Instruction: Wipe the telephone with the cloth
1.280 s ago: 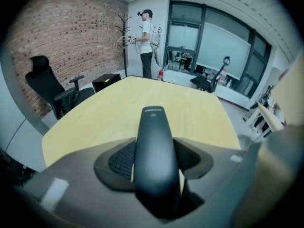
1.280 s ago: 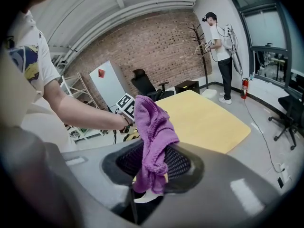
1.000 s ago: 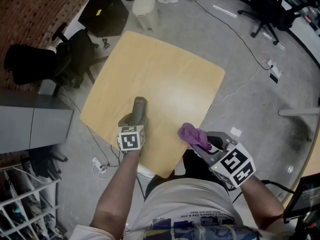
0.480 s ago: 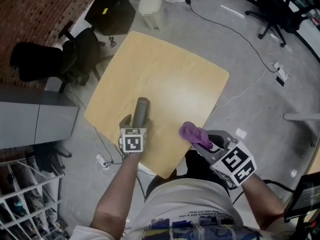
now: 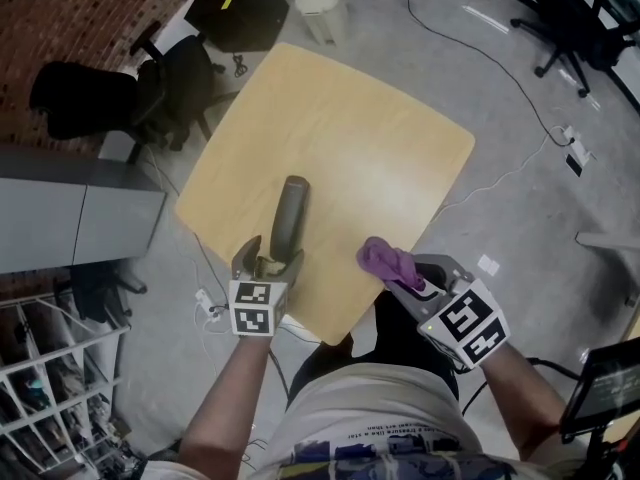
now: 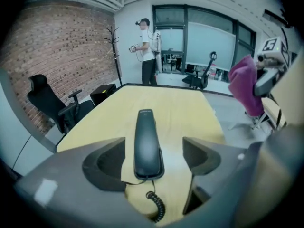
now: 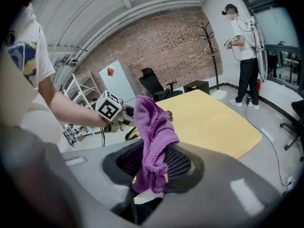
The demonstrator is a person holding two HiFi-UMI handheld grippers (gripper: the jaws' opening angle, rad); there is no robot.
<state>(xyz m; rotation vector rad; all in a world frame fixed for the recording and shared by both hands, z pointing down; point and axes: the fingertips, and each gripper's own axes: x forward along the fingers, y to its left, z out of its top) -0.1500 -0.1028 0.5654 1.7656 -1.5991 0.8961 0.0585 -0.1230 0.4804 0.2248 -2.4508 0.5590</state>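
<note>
While its jaws have just been opening, the left gripper [image 5: 271, 255] now stands spread wide, and neither pad presses on anything. The near end of the telephone [image 6: 147, 141] lies between the two jaws with a clear gap on each side, so the handset rests free on the table [image 5: 350, 128]. The rest of it stretches away from the gripper along the line the jaws point. A coiled cord [image 6: 157, 206] trails from its near end toward the gripper body.

The right gripper [image 7: 154, 163] is clamped on the cloth [image 7: 153, 127], which bunches up above the jaws and hangs in a short tail below them. In the head view this gripper sits at the table's near edge, to the right of the telephone and well apart from it, and the cloth touches neither the handset nor the other gripper.

The telephone is a long, narrow, dark handset with rounded ends and a smooth, slightly glossy shell. The cloth is purple, soft and nubbly, folded in loose creases. The table has a pale, wood-coloured, matt top with rounded corners. The right gripper's inner pads carry a fine grid texture.
</note>
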